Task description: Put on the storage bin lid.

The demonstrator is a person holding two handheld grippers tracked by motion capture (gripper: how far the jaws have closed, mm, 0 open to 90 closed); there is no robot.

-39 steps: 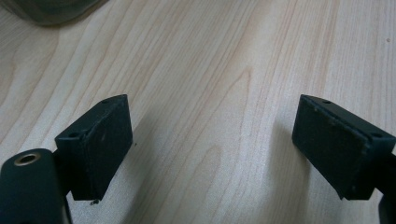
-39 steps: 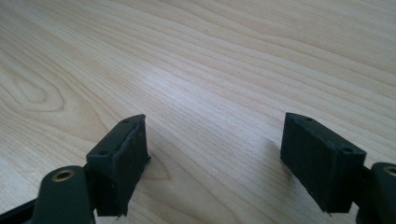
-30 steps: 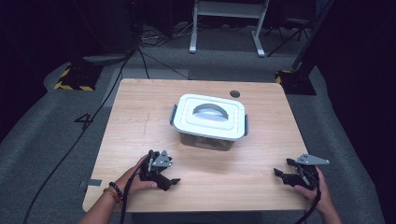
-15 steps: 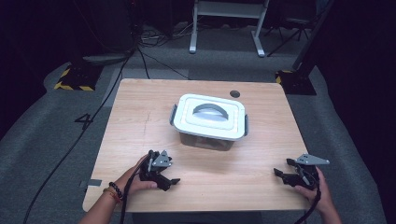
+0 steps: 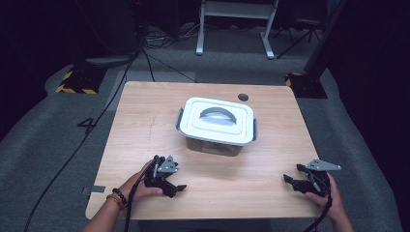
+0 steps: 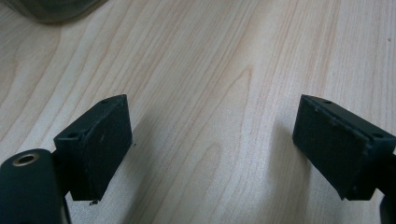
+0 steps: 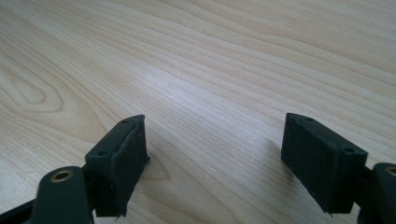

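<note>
Both of my grippers stand with jaws apart and nothing between them, only bare wood showing in the gap. On my left gripper (image 5: 170, 186) the jaws have just been opening a little further; its own view looks along the two black pads (image 6: 100, 147) at the grain of the table (image 5: 145, 130), with nothing between them and a grey-shadowed edge of the container at the top left corner (image 6: 51, 9). My right gripper (image 5: 296, 175) rests low over the near right corner of the table, its pads (image 7: 122, 161) also spread wide over the wood.

Between them and farther from me, near the middle of the table, sits the container (image 5: 215, 137): a clear box with a white lid (image 5: 217, 123), a grey arched handle (image 5: 218, 115) set into the lid and grey clips at its two short ends. It is well apart from both grippers, and the lid is on.

My left hand (image 5: 140, 186) lies on the table at the near left edge, a bead bracelet (image 5: 118, 197) at the wrist; my right hand (image 5: 326, 200) holds its gripper at the near right edge. A small dark round hole (image 5: 243, 97) marks the far side of the table, beyond the container.
</note>
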